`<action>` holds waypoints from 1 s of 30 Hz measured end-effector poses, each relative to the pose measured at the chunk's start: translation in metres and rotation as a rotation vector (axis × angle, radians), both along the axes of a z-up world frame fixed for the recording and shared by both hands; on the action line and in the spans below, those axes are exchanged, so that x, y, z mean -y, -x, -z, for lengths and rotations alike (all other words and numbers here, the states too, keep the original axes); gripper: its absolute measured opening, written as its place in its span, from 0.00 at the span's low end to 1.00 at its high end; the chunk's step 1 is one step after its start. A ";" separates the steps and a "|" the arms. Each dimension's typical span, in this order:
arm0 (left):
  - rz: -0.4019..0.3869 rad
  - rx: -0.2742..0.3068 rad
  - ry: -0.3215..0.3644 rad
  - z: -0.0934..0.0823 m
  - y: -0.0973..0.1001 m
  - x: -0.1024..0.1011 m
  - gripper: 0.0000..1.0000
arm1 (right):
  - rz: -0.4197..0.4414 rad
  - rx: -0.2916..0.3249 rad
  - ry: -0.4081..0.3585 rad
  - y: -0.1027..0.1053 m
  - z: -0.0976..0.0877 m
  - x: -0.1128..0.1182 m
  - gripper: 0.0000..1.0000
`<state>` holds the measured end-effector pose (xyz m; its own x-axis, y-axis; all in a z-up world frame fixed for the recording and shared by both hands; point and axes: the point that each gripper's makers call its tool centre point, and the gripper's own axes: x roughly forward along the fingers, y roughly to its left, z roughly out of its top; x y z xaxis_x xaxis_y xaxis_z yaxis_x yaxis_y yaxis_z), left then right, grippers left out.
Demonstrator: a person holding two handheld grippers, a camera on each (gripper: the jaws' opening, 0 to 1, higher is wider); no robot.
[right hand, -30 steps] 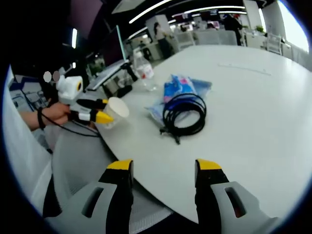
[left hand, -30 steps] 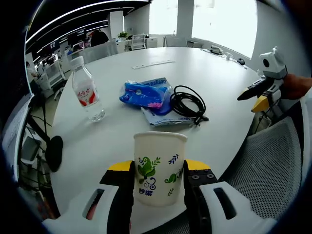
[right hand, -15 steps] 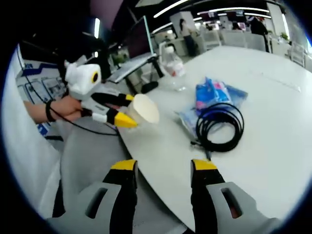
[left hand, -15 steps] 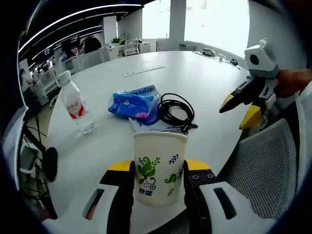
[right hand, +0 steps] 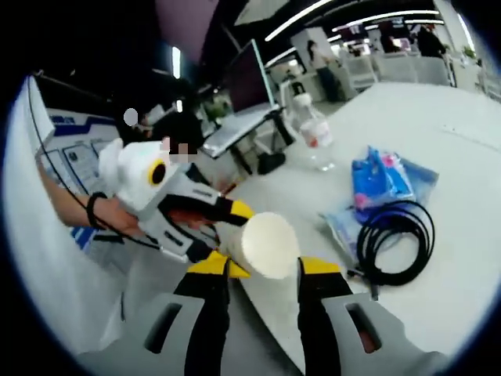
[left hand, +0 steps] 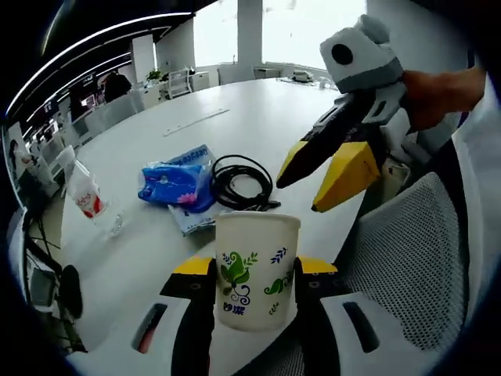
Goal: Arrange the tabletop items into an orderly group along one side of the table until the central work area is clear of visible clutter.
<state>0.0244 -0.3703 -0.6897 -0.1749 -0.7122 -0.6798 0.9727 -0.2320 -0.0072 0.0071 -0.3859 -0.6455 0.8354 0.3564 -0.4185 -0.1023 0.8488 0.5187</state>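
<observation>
Your left claw [left hand: 254,270] grips the paper cup [left hand: 256,266] upright, above the desk [left hand: 141,258] edge. Your right claw [right hand: 262,266], jaws parted, brackets that cup's rim; cable [left hand: 241,182] lies beyond.

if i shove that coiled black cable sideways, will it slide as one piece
Probably not. The black cable lies in a loose, untied coil, so it would likely flop and spread. One end trails free, and part of it rests on the blue packet, which may drag along.

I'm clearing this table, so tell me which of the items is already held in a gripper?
The paper cup, clamped in the left gripper; bottle, blue packet and cable lie on the table.
</observation>
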 end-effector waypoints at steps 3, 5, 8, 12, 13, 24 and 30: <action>0.024 0.002 0.008 -0.003 0.007 0.003 0.39 | -0.018 0.007 -0.015 -0.002 -0.002 -0.007 0.23; 0.038 0.010 0.008 -0.003 0.010 0.004 0.39 | -0.029 0.002 -0.022 -0.003 -0.001 -0.010 0.21; 0.061 0.020 0.007 -0.002 0.014 0.004 0.39 | -0.042 -0.009 -0.032 -0.003 0.003 -0.014 0.21; 0.103 0.039 0.005 -0.002 0.020 0.004 0.39 | -0.061 -0.009 -0.045 -0.003 0.002 -0.021 0.17; 0.112 0.041 0.005 -0.002 0.021 0.004 0.39 | -0.064 -0.009 -0.049 -0.003 0.002 -0.022 0.15; 0.110 0.009 0.004 -0.001 0.023 0.005 0.39 | -0.040 -0.017 -0.070 -0.005 0.004 -0.023 0.00; 0.095 0.006 0.004 -0.001 0.021 0.005 0.40 | -0.010 -0.028 -0.077 -0.006 0.006 -0.020 0.00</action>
<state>0.0035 -0.3748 -0.6886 -0.2375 -0.6954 -0.6783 0.9463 -0.3233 0.0001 0.0129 -0.3657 -0.6511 0.8202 0.3966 -0.4122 -0.0952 0.8052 0.5853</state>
